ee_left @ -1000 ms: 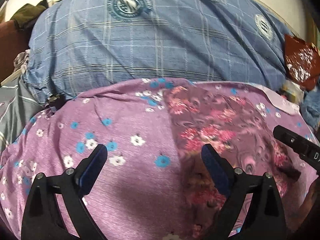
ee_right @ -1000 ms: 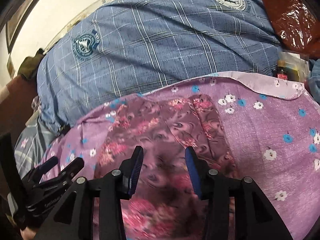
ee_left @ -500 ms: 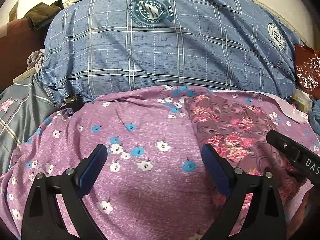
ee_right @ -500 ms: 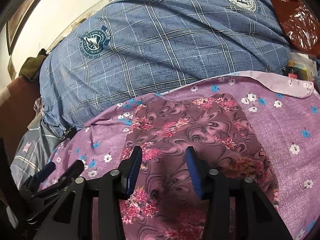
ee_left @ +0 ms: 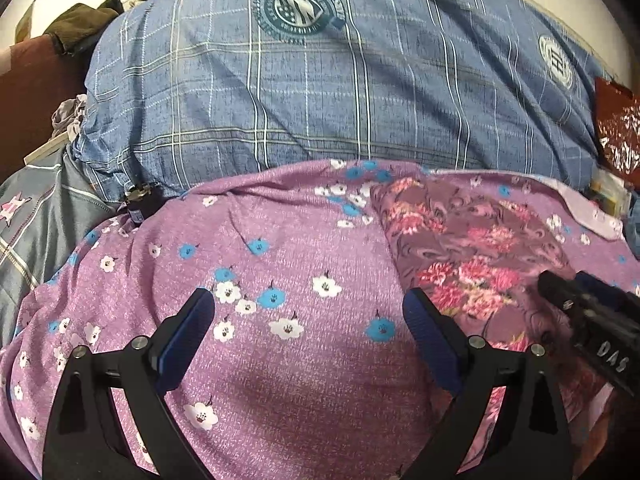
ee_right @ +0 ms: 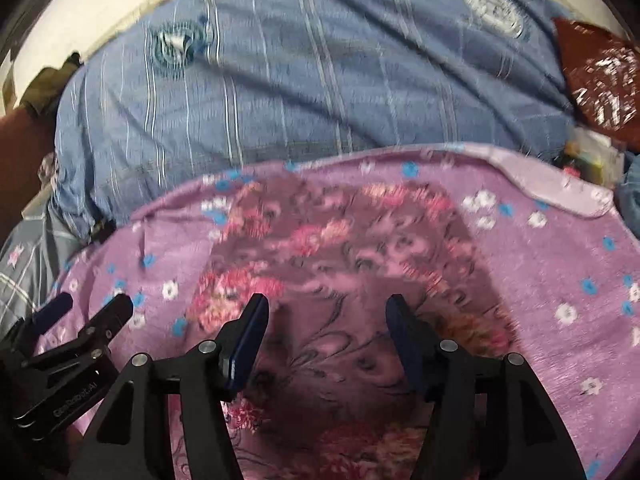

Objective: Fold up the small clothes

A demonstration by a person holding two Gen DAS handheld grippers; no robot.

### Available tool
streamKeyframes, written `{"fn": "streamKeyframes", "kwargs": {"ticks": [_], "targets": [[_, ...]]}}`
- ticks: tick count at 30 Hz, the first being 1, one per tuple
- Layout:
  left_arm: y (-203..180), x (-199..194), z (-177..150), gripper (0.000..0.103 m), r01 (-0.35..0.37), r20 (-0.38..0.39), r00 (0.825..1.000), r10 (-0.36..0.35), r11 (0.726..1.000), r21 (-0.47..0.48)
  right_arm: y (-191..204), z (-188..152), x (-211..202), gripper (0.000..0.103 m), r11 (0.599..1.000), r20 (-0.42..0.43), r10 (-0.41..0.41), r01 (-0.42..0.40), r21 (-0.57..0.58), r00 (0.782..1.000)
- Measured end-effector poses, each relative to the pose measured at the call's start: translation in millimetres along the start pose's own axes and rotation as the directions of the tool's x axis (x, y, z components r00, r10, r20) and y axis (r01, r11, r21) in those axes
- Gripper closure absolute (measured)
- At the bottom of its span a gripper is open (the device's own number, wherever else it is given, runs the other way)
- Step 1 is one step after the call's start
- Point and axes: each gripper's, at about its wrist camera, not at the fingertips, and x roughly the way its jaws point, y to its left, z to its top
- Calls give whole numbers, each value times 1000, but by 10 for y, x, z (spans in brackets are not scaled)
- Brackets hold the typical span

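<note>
A small mauve garment with pink flowers (ee_right: 352, 264) lies flat on a purple bedsheet with white and blue flowers (ee_left: 280, 380). It also shows at the right of the left wrist view (ee_left: 476, 240). My right gripper (ee_right: 326, 312) is open and empty, hovering over the garment's near part. My left gripper (ee_left: 308, 308) is wide open and empty over the bare sheet, just left of the garment. The right gripper's tip (ee_left: 560, 292) shows at the right edge of the left wrist view. The left gripper (ee_right: 88, 312) shows at the lower left of the right wrist view.
A big blue plaid pillow (ee_left: 340, 92) lies behind the sheet. A red-brown plastic bag (ee_left: 616, 128) and small items sit at the far right. Grey striped cloth (ee_left: 36, 216) lies at the left. The sheet's pale folded edge (ee_right: 552, 184) is at the right.
Both grippers pulled back and rose. The left one shifted left off the garment onto the bare sheet. The right gripper's jaws have opened wider. The right wrist view is blurred by motion.
</note>
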Motion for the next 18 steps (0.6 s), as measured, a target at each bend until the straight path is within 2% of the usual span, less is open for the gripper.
{"fn": "streamKeyframes", "kwargs": {"ticks": [3,7,18], "targets": [[-5,14,2,7,0,-1,1000,0,1000,-6,-80,41,-90,40,999,44,-51,51,-3,998],[-60,12,-5,7,12,6,1000,-12,1000,-8,-215,84,-129,40,995,50,-97,96,11,994],[-278,-3,-33,7,49,25,998,-49,999,16,-359,93,-222,40,990,74,-142,144,-13,987]]}}
